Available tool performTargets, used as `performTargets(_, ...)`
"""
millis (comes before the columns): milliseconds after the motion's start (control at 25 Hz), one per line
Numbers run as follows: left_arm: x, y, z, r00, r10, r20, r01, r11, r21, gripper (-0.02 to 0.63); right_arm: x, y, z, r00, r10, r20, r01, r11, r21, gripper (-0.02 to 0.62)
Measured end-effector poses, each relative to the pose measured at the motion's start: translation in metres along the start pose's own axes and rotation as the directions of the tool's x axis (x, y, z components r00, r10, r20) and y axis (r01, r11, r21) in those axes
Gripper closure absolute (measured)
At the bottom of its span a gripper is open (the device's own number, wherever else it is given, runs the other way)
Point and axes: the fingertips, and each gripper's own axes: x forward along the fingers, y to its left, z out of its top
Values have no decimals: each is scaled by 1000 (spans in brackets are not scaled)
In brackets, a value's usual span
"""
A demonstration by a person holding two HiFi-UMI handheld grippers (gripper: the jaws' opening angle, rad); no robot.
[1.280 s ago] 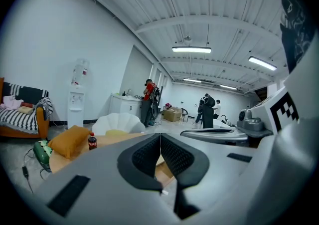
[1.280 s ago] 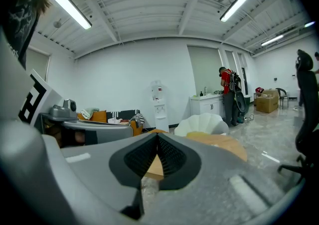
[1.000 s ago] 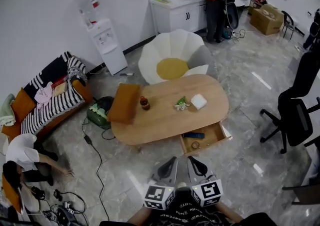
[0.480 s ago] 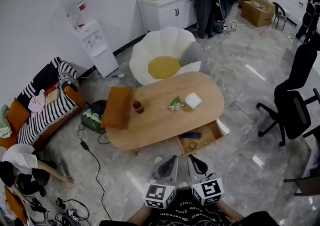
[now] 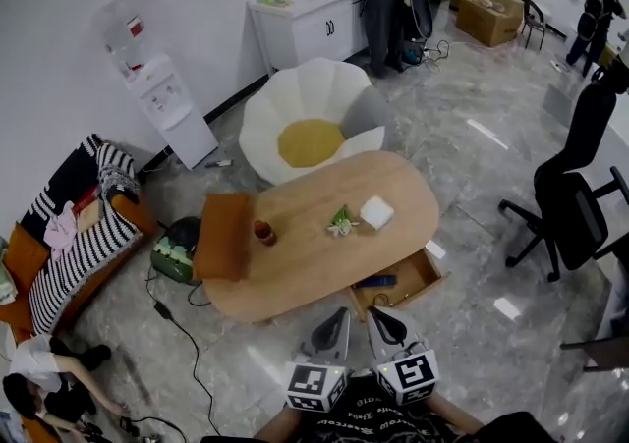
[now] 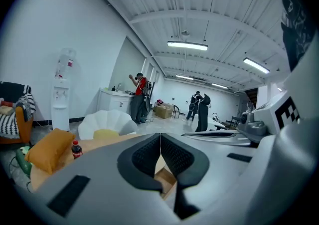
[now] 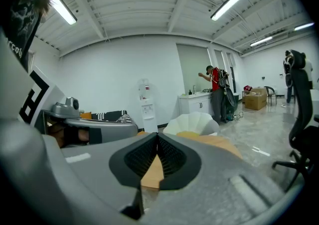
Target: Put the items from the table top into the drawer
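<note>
An oval wooden table [image 5: 305, 269] carries an orange cushion [image 5: 222, 235], a small cola bottle [image 5: 263, 232], a little green-and-white sprig [image 5: 341, 223] and a white box [image 5: 376, 212]. Its drawer [image 5: 421, 274] stands pulled out at the near right, with a dark flat item [image 5: 377, 281] and a small ring-like thing [image 5: 378, 301] inside. My left gripper [image 5: 339, 314] and right gripper [image 5: 376, 314] hang side by side in front of the table, short of the drawer. Both are shut and empty. The left gripper view shows the cushion [image 6: 50, 149], the bottle [image 6: 76, 149] and the drawer [image 6: 167, 179] past its closed jaws [image 6: 160, 136]. The right gripper's jaws [image 7: 157, 136] also meet.
Behind the table stands a white petal-shaped chair [image 5: 310, 122]. A black office chair [image 5: 575, 215] is at the right. To the left are a striped sofa [image 5: 69, 235], a green bag [image 5: 175, 249] and a floor cable [image 5: 182, 333]. One person stands at the far cabinet [image 5: 314, 19]; another crouches at bottom left [image 5: 39, 377].
The view and both grippers have come closer to the table, so the table and drawer sit lower and nearer in the head view. Both grippers stayed shut.
</note>
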Motion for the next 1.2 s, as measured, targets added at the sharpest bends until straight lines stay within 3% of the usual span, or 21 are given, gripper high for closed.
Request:
performTargets(480,48,56,27,994,-102,-32,102,995,5,595,71,-13,22,995,-101,-15,101,994,41,592)
performTargets(680,61,80,31,988,-144,-51,146,989,35,595,104,-9,16,993,-101,-65,105,993,50,592)
performTargets(1200,93,137,42,980,-179,-90,183,983,35,595,169,-34,29,975,-200,-94,209,973,95,591)
